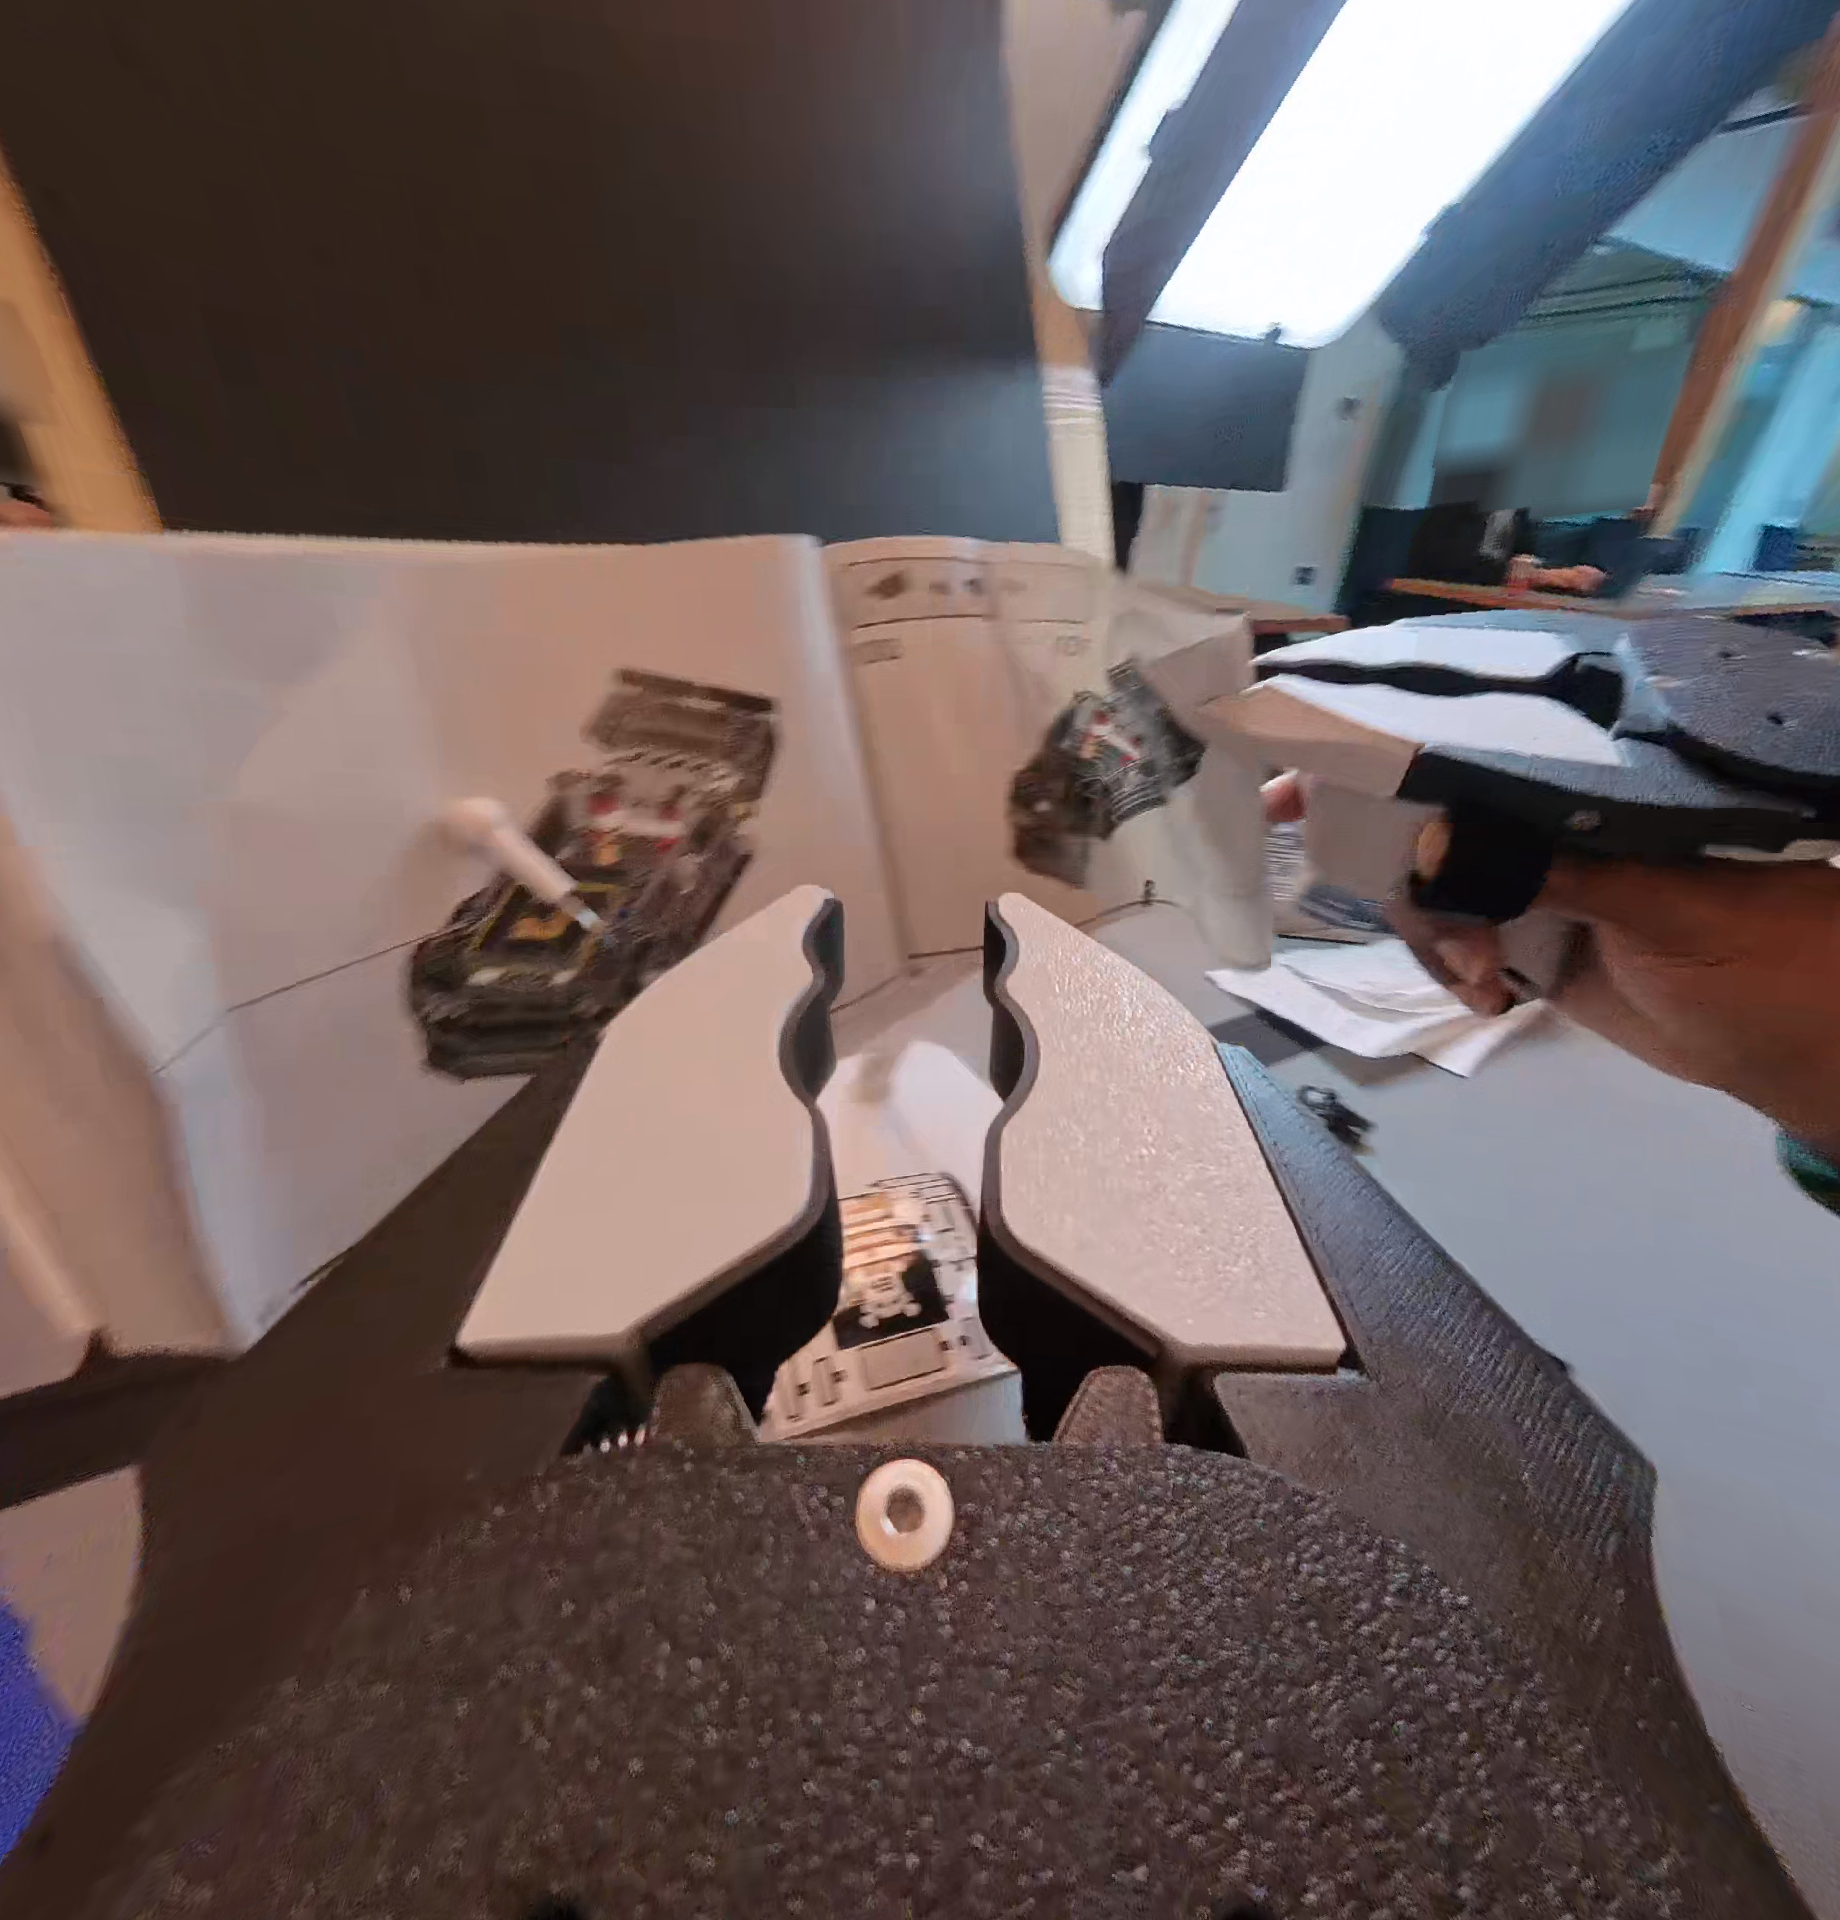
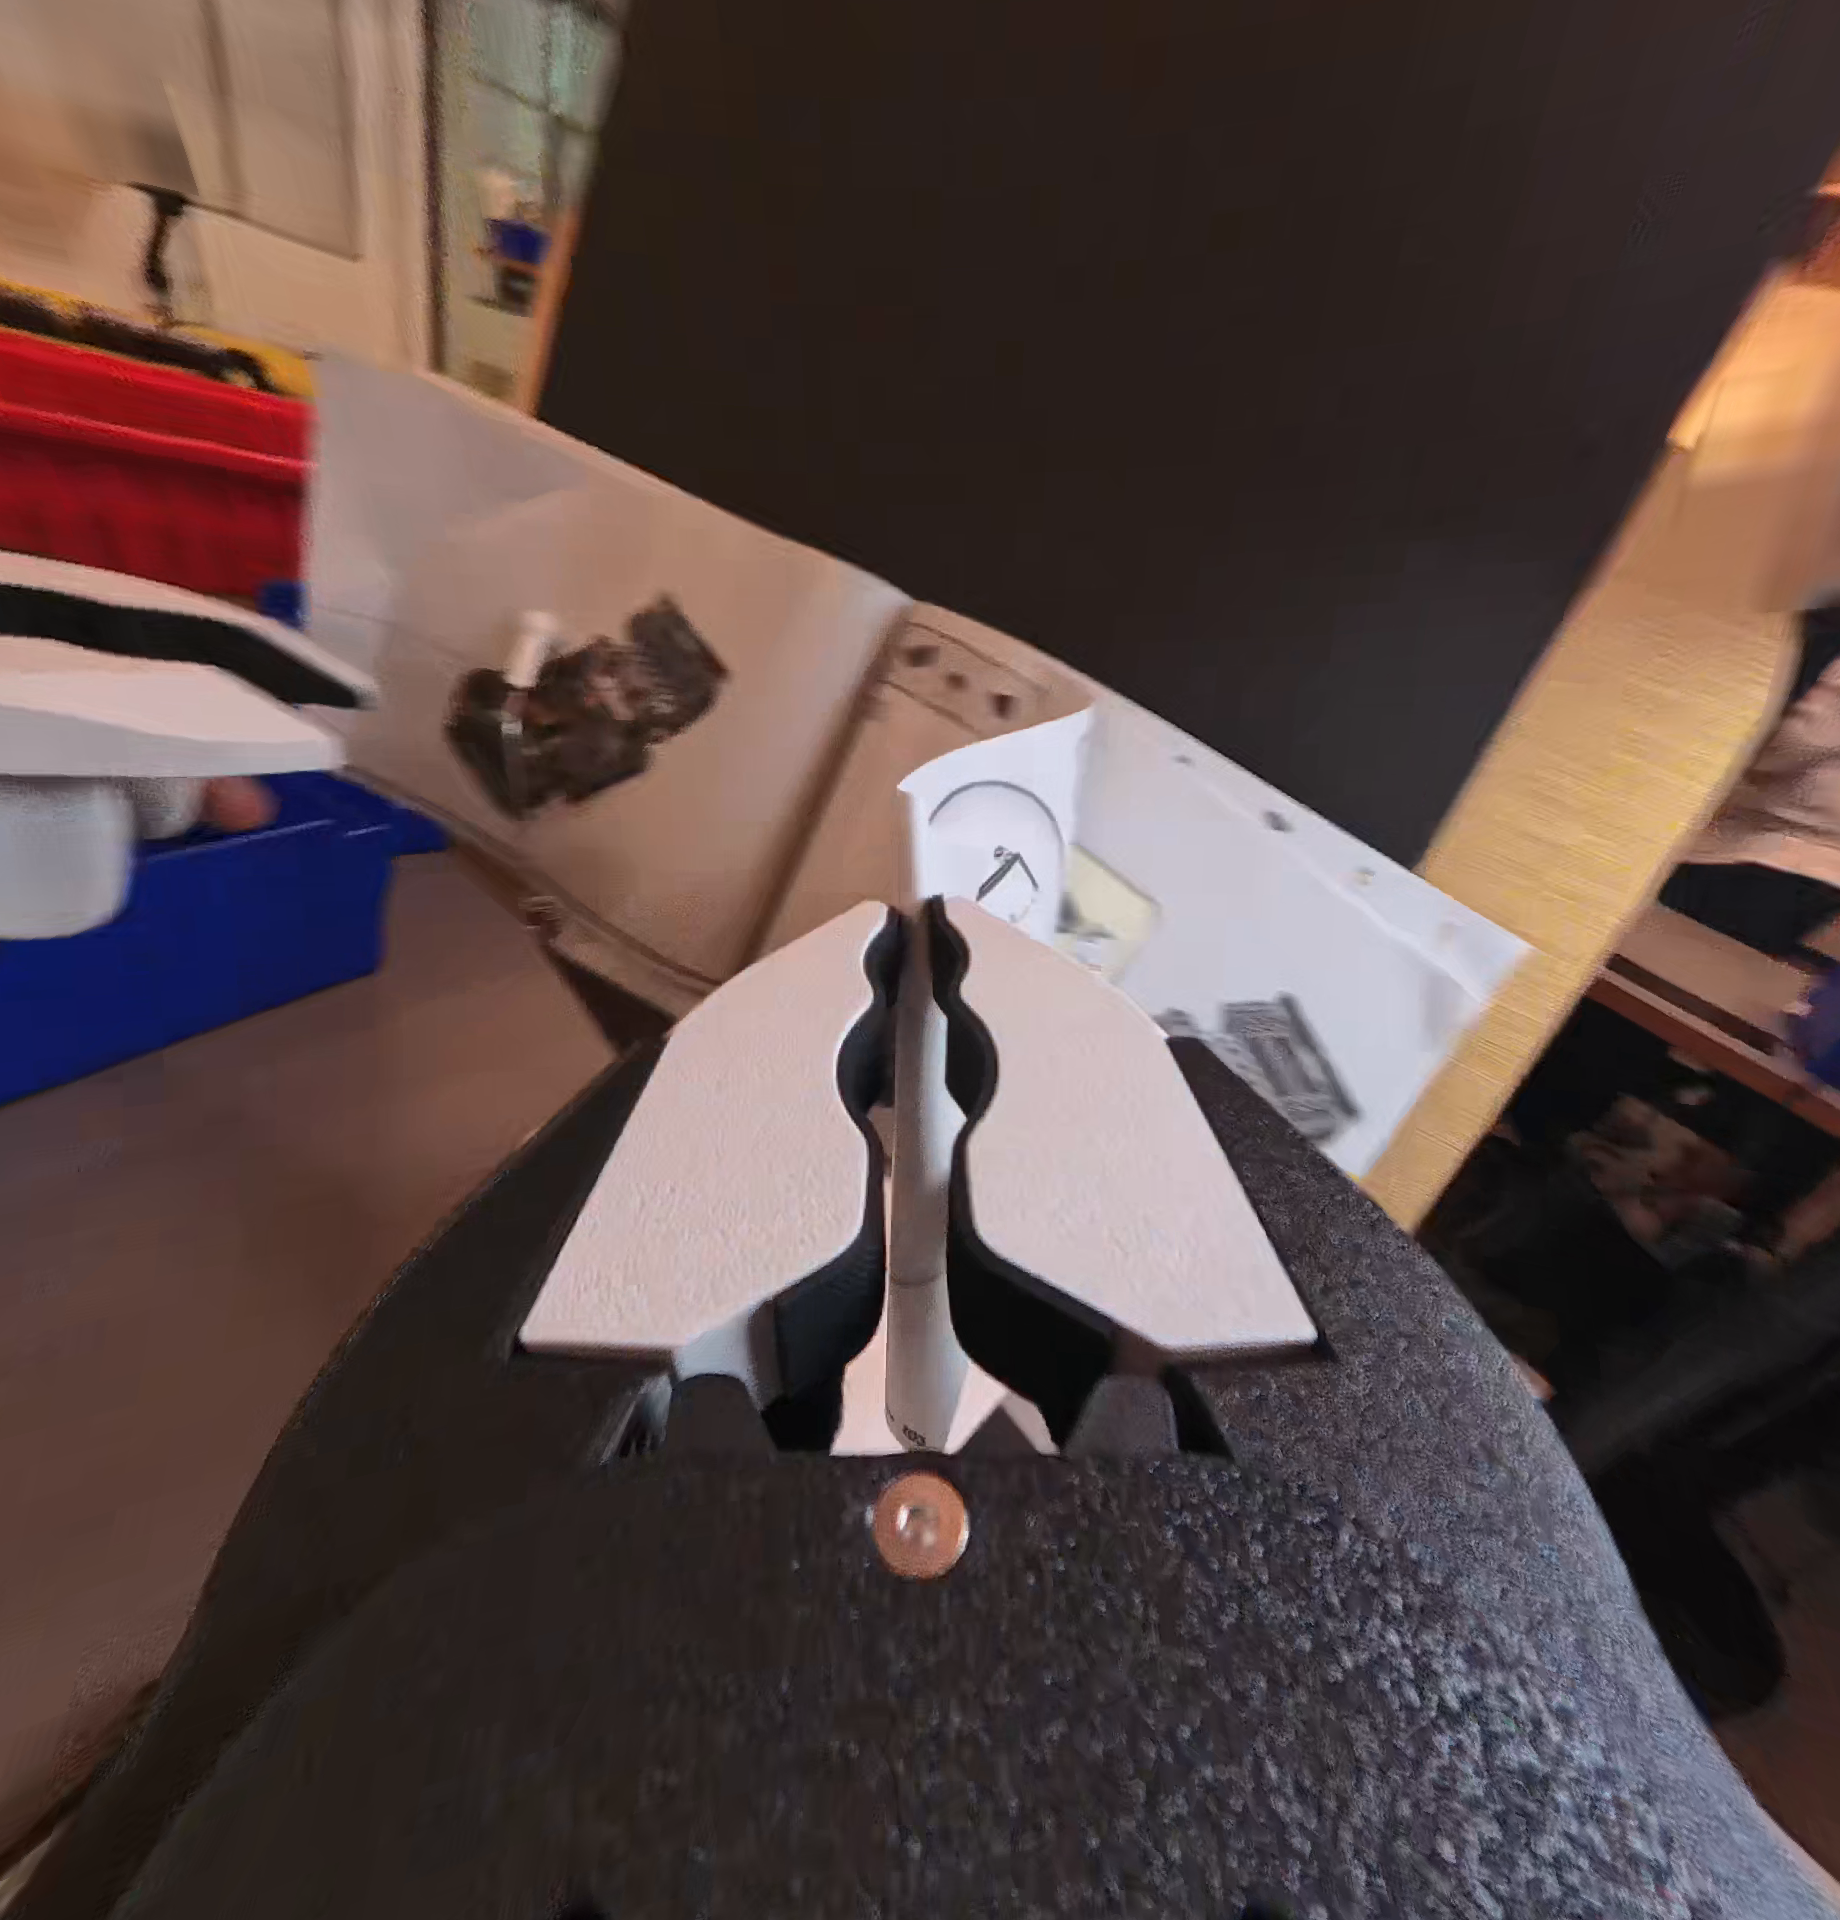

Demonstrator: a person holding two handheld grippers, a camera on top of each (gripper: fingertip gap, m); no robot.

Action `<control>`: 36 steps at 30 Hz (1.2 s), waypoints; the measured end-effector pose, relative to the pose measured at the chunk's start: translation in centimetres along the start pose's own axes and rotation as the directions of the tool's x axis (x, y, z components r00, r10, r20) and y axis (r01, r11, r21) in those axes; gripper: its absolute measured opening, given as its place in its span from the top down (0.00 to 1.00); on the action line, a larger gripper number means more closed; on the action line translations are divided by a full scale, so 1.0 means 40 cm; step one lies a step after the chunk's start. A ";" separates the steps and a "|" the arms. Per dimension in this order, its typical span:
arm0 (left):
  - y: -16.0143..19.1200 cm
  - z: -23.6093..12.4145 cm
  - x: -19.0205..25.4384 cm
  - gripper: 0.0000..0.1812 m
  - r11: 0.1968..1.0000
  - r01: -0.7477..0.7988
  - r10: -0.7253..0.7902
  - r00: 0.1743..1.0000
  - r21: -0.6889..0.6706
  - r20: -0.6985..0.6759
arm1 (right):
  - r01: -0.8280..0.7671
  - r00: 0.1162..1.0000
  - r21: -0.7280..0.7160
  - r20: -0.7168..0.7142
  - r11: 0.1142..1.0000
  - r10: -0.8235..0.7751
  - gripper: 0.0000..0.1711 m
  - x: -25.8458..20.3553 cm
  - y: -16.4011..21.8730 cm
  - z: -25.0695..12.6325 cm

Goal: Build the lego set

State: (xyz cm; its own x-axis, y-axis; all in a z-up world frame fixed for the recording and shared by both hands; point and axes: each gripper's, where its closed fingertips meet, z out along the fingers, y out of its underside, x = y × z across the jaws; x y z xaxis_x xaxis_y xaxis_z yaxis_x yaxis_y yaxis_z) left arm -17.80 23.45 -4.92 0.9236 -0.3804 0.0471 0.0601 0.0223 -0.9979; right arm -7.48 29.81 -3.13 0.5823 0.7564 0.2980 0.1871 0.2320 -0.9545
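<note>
right wrist: claw (image 2: 908,920) pinches booklet (image 2: 1259,935).

A white instruction booklet (image 2: 1186,935) is held up in the air, pinched at its edge, with its pages hanging open. A sticker sheet (image 1: 895,1288) lies flat on the grey table. Tiny black Lego pieces (image 1: 1331,1103) lie nearby.
</note>
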 end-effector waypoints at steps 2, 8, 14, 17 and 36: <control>-0.020 0.021 0.046 0.85 1.000 0.019 -0.021 0.996 -0.019 -0.088 | 0.006 0.995 0.000 0.103 1.000 -0.006 0.97 -0.072 -0.033 -0.007; 0.077 0.076 0.186 0.65 0.971 -0.002 -0.087 0.928 -0.240 -0.362 | -0.147 0.910 -0.043 0.385 0.988 0.152 0.96 -0.216 -0.127 0.026; 0.063 0.064 0.152 0.86 0.992 -0.084 0.063 0.975 -0.091 -0.214 | -0.264 0.796 -0.105 0.537 0.959 0.278 0.89 -0.291 -0.185 0.066; 0.048 0.045 0.112 0.90 0.995 -0.065 0.051 0.984 -0.076 -0.173 | -0.367 0.757 -0.016 0.575 0.930 0.309 0.78 -0.273 -0.238 0.034; -0.120 -0.079 0.045 0.85 0.998 -0.003 0.023 0.953 0.067 -0.302 | -0.097 0.989 -0.093 0.105 0.991 0.107 0.86 -0.126 0.018 0.183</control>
State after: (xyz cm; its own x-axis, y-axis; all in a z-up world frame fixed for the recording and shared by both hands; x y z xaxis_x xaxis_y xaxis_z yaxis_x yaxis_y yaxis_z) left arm -17.63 19.74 -0.17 0.7676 -0.6408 0.0091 0.0829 0.0852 -0.9929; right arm -16.08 30.65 -5.36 0.5131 0.8366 0.1922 0.2027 0.0995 -0.9742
